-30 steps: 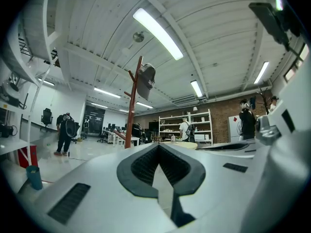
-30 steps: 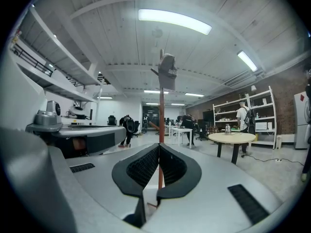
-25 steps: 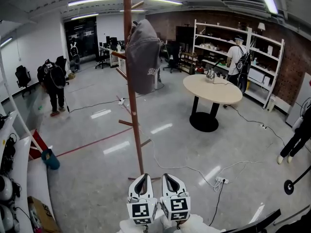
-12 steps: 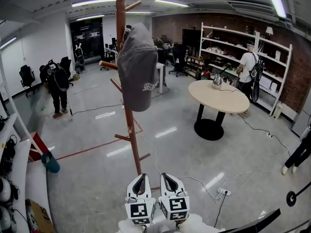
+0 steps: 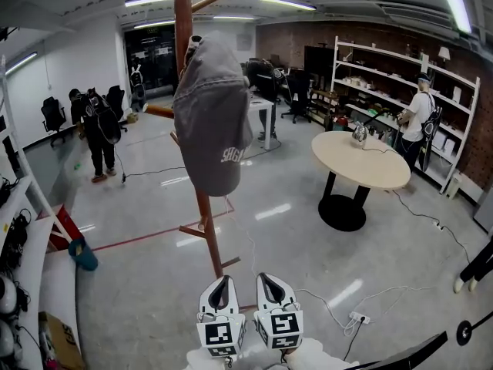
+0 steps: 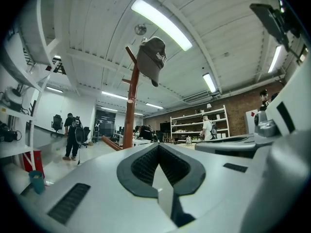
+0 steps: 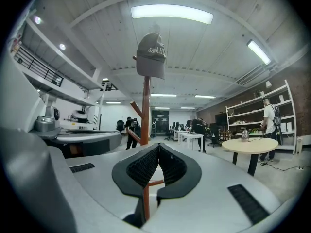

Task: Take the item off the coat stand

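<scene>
A grey baseball cap (image 5: 211,118) hangs from a peg high on a brown wooden coat stand (image 5: 198,206) that rises up the middle of the head view. The cap (image 6: 151,58) shows far above in the left gripper view, and the cap (image 7: 151,54) tops the stand's pole (image 7: 146,110) in the right gripper view. My left gripper (image 5: 222,289) and right gripper (image 5: 271,287) sit side by side low in the head view, well short of the stand and far below the cap. Both have their jaws closed tip to tip with nothing between them.
A round beige table (image 5: 360,160) stands to the right, with shelving (image 5: 400,91) and a person (image 5: 420,118) behind it. Another person (image 5: 96,129) stands at the left. Cables and a power strip (image 5: 359,317) lie on the glossy floor. A blue bucket (image 5: 82,254) sits left.
The coat stand and cap have grown larger and nearer in the head view, as both grippers travel together toward them. Both stay shut and empty.
</scene>
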Available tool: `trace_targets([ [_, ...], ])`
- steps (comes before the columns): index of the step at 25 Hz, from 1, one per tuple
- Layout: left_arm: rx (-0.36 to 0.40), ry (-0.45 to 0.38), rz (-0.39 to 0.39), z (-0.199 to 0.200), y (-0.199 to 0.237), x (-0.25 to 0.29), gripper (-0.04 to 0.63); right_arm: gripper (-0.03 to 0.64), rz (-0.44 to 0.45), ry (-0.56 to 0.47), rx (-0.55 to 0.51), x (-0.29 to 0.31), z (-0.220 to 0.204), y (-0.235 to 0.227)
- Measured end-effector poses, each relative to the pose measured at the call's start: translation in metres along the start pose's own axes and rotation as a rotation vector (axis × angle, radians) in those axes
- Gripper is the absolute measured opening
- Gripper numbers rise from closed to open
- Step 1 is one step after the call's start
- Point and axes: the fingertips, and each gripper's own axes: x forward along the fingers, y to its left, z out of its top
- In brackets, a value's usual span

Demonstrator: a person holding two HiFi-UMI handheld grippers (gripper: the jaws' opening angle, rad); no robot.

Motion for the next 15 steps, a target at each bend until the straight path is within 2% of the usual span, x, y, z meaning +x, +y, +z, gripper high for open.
trace_targets([
  [7, 0.013, 0.012, 0.018, -0.001, 0.01, 0.016, -0.002, 0.009, 0.02, 0.0, 0.007, 0.022, 0.001, -0.002],
  [15, 0.033, -0.044, 0.026, 0.037, 0.024, 0.025, -0.002, 0.009, -0.001, -0.02, 0.0, 0.023, 0.012, -0.011],
])
